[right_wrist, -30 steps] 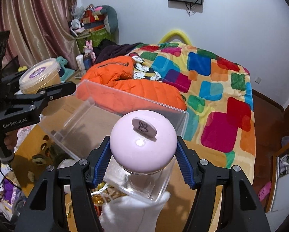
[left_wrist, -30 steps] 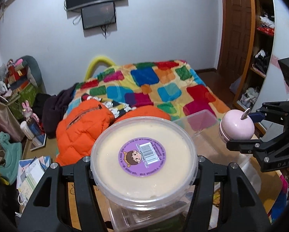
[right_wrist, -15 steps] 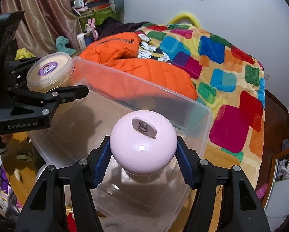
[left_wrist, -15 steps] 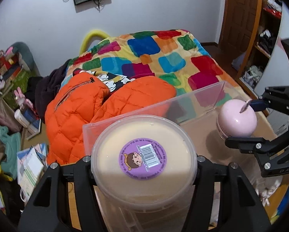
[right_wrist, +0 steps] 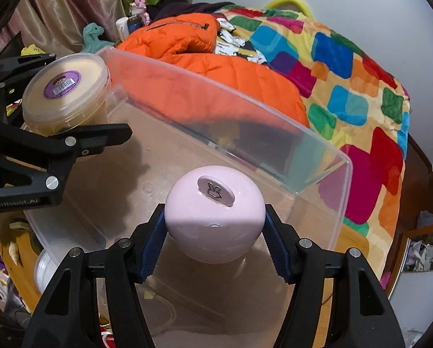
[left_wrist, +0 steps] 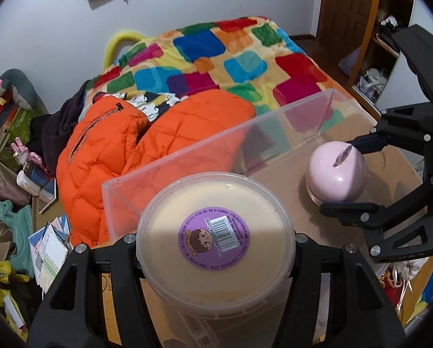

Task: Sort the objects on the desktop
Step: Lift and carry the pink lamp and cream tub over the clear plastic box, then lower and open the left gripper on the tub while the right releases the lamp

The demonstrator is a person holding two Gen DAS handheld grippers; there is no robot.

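My left gripper [left_wrist: 216,240] is shut on a round cream tub with a purple label [left_wrist: 215,249] and holds it over the left end of a clear plastic bin [left_wrist: 187,150]. My right gripper [right_wrist: 215,232] is shut on a pink ball-shaped gadget with a rabbit button [right_wrist: 215,213], held low inside the bin [right_wrist: 245,133]. In the left wrist view the pink gadget [left_wrist: 336,172] and the right gripper [left_wrist: 358,174] sit at the bin's right end. In the right wrist view the tub [right_wrist: 64,92] and the left gripper [right_wrist: 62,116] are at the upper left.
The bin stands on a brown tabletop [left_wrist: 399,162]. Behind it lies a bed with an orange puffer jacket [left_wrist: 135,150] and a colourful patchwork blanket [left_wrist: 231,52]. Clutter covers the floor at left [left_wrist: 19,217]. Small items lie beside the bin [right_wrist: 42,269].
Both grippers have tilted down and lowered toward the bin with their objects. The pink gadget has gone from above the rim to down inside the bin; the tub is lower over the left end.
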